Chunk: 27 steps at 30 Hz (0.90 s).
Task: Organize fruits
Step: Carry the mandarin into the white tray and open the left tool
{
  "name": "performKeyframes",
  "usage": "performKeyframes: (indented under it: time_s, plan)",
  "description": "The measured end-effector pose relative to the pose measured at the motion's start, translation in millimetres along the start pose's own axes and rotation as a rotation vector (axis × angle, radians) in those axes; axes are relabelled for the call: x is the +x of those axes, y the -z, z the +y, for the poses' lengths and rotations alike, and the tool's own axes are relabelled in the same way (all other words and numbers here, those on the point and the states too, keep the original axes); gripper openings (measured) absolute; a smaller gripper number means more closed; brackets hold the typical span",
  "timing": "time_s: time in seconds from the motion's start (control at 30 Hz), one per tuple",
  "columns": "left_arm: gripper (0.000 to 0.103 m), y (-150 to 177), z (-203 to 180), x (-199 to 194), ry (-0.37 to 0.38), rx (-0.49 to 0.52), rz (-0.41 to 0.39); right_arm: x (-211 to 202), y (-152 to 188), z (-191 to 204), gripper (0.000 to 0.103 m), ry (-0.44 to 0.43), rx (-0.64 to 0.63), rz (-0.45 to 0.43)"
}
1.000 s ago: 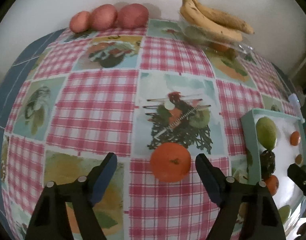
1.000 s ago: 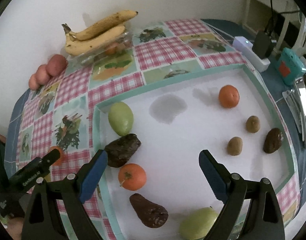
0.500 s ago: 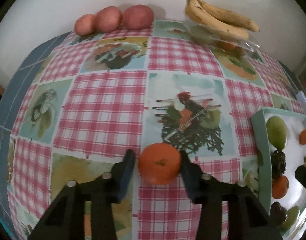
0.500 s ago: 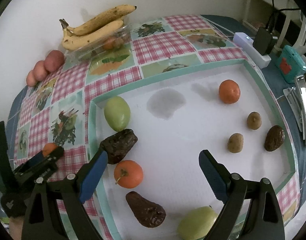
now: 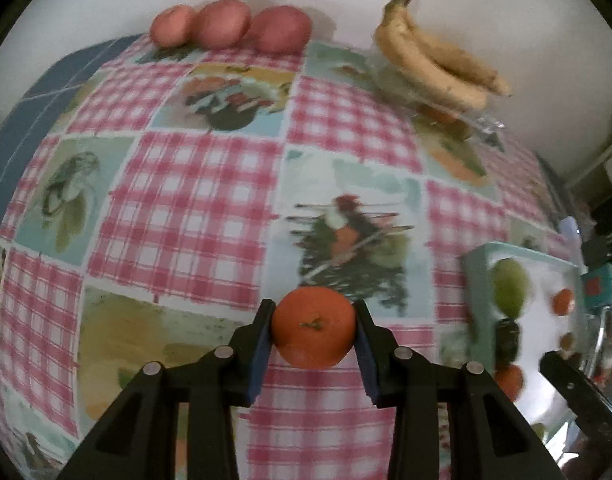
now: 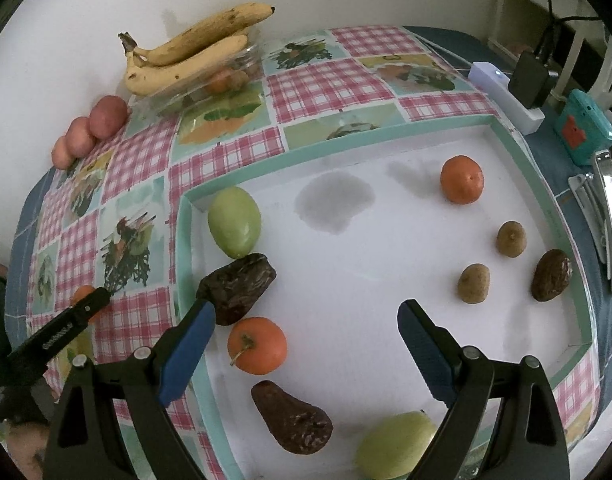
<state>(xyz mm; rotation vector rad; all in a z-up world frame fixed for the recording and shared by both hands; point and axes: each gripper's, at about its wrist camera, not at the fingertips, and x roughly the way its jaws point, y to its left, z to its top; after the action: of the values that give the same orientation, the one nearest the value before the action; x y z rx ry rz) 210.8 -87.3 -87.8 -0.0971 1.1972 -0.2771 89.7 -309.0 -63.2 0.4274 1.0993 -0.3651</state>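
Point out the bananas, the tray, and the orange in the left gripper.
bananas (image 6: 186, 60), right wrist view, middle of the bunch
tray (image 6: 242, 163), right wrist view, its teal far rim
orange (image 5: 313, 327), left wrist view, its front face near the stem scar

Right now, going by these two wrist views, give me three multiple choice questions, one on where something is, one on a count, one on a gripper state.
1. Where do the bananas lie?
A. in the white tray
B. on a clear container by the wall
C. between the left gripper's fingers

2. How many orange fruits lie inside the white tray?
A. two
B. four
C. none

3. What is the left gripper doing?
A. hanging open over the tray
B. shut on a banana
C. shut on the orange

Answers: 1 B, they rest on the clear container at the table's far edge. 2 A, one far right, one near left. 3 C, both fingers press its sides.
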Motion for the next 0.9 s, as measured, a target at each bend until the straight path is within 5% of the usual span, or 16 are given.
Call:
performKeyframes:
  time_s: [0.3,0.57,0.9]
  plan:
    - [0.04,2,-58,-44,0.144,0.131,-0.058,-29,-4,-30,0.093,0.038,0.078,-0.083]
    - [0.04,30,-133,-55,0.228,0.298,-0.053,-58,-5,-76,0.093,0.178,0.125,-0.145]
    - [0.04,68,-200,-18,0.18,0.49,-0.014,-87,0,-125,0.093,0.206,0.226,-0.216]
